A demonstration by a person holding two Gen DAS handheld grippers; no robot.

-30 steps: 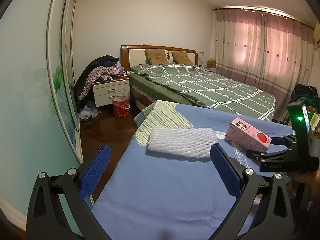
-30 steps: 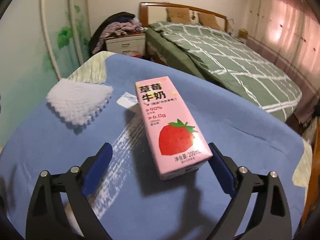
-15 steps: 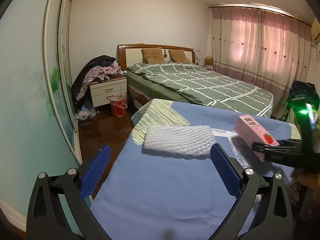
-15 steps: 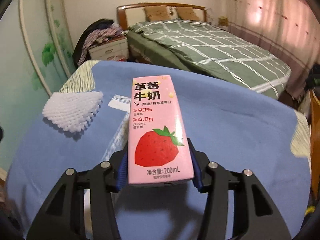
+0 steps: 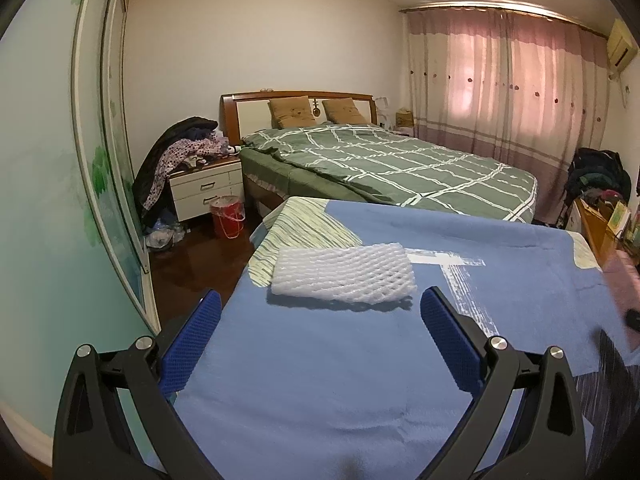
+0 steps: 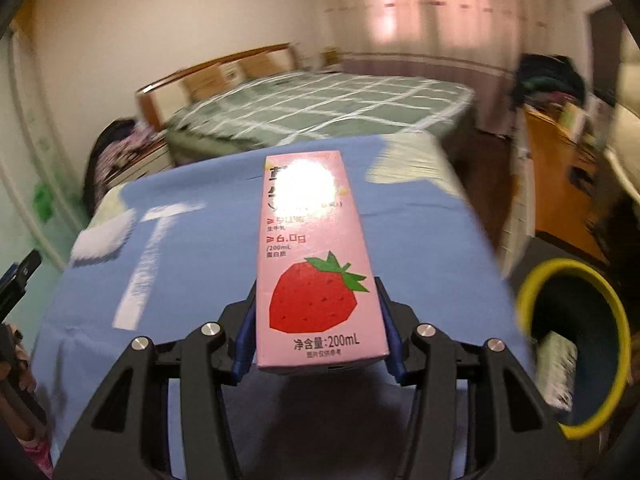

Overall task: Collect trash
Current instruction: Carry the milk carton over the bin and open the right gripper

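Note:
A pink strawberry milk carton (image 6: 316,264) is lifted above the blue blanket (image 6: 208,280), with my right gripper (image 6: 318,344) shut on its lower end. Down at the right stands a dark bin with a yellow rim (image 6: 528,280); something pale lies inside it. In the left wrist view, a white foam net sleeve (image 5: 344,276) lies on the blue blanket (image 5: 320,380), just beyond my left gripper (image 5: 320,340), which is open and holds nothing. A clear plastic wrapper (image 5: 460,276) lies flat to the right of the sleeve. The carton shows there only as a pink blur (image 5: 622,280) at the right edge.
Behind the blanket-covered surface is a bed with a green checked cover (image 5: 392,164). A white nightstand (image 5: 204,188) piled with clothes and a red bucket (image 5: 228,216) stand on the dark floor at the left. A wooden desk (image 6: 560,176) is at the right.
My right gripper closed on the carton, lifted it and swung right, rolling as it went; the yellow-rimmed bin came into its view. The left gripper stayed nearly still and open.

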